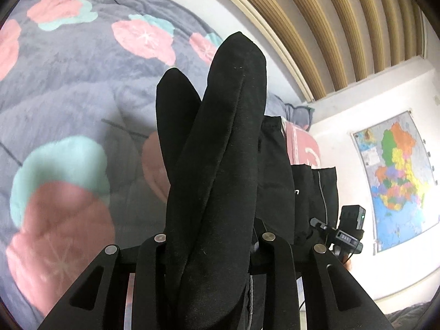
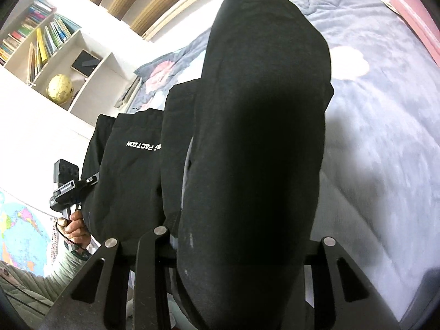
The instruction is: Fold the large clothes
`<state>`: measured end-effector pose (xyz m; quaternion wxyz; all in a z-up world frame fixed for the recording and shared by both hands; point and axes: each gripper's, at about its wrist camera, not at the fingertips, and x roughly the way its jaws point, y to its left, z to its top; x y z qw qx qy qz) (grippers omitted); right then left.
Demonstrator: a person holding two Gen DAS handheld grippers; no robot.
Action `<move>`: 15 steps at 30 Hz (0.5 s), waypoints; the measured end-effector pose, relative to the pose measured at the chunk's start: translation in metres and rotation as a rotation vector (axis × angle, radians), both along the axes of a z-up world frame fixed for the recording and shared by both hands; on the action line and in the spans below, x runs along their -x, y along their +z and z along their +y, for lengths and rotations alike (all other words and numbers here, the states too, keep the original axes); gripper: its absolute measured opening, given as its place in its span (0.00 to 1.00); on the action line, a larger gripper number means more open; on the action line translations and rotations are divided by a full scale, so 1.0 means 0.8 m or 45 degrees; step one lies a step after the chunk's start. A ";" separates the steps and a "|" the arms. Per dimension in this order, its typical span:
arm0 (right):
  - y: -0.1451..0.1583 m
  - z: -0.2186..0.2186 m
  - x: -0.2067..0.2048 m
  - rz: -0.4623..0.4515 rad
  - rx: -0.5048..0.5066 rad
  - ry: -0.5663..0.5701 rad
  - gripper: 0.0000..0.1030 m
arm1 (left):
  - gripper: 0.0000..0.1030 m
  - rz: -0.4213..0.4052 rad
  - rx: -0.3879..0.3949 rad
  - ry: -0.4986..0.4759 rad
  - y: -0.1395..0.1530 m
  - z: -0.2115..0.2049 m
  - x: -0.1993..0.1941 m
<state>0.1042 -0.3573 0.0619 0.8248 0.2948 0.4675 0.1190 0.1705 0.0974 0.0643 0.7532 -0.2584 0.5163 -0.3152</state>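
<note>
A large black garment (image 1: 220, 151) with white lettering (image 2: 144, 145) hangs between my two grippers, held up above the bed. My left gripper (image 1: 211, 236) is shut on a thick fold of the black cloth, which covers its fingertips. My right gripper (image 2: 233, 236) is shut on another bunched fold of the same garment (image 2: 261, 137), fingertips hidden too. The other gripper shows at the far edge of each view, the right one in the left wrist view (image 1: 349, 228) and the left one in the right wrist view (image 2: 68, 184), hand-held.
A grey quilt (image 1: 68, 96) with pink and teal flowers covers the bed (image 2: 385, 137) below. A wall map (image 1: 398, 178), a slatted wooden headboard (image 1: 343, 27) and a bookshelf with a globe (image 2: 59, 86) stand behind. A pink item (image 2: 418, 19) lies on the bed.
</note>
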 end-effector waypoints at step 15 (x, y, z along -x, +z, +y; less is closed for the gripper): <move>-0.114 0.009 -0.010 0.126 0.007 -0.042 0.41 | 0.30 0.025 0.023 0.008 -0.130 0.036 0.055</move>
